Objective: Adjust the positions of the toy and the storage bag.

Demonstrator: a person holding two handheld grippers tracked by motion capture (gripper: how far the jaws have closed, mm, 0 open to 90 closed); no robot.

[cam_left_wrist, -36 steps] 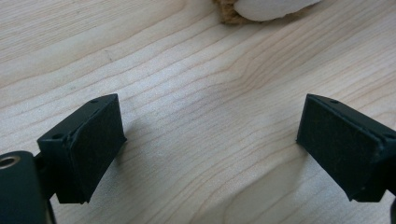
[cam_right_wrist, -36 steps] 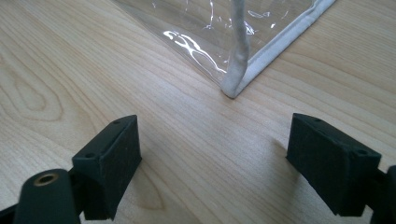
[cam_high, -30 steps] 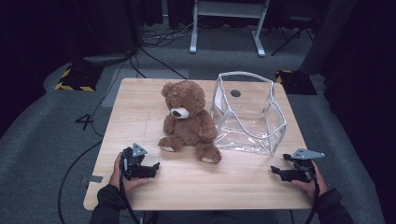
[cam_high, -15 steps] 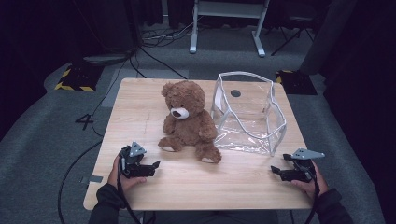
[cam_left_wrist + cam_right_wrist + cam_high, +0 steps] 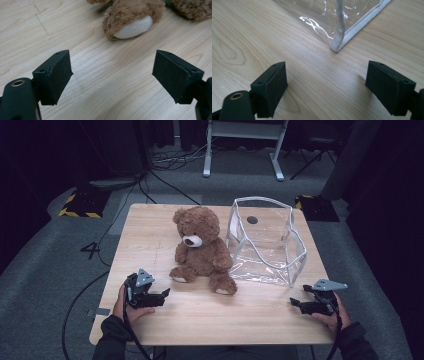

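A brown teddy bear [image 5: 200, 247] sits upright in the middle of the wooden table [image 5: 150, 235]. Right beside it stands a clear plastic bag [image 5: 267, 245] with white piping, open at the top. My left gripper [image 5: 162, 295] rests near the front left of the table, jaws open and bare, a short way from the bear's foot [image 5: 131, 26]. My right gripper [image 5: 296, 304] lies near the front right edge, open and holding nothing. The bag's near corner [image 5: 337, 47] stands just ahead of it.
A small dark round mark [image 5: 252, 219] shows on the table through the bag. Cables [image 5: 165, 170] run over the grey floor behind the table. A white metal frame [image 5: 245, 140] stands at the back. A yellow-black striped pad [image 5: 80, 205] lies at far left.
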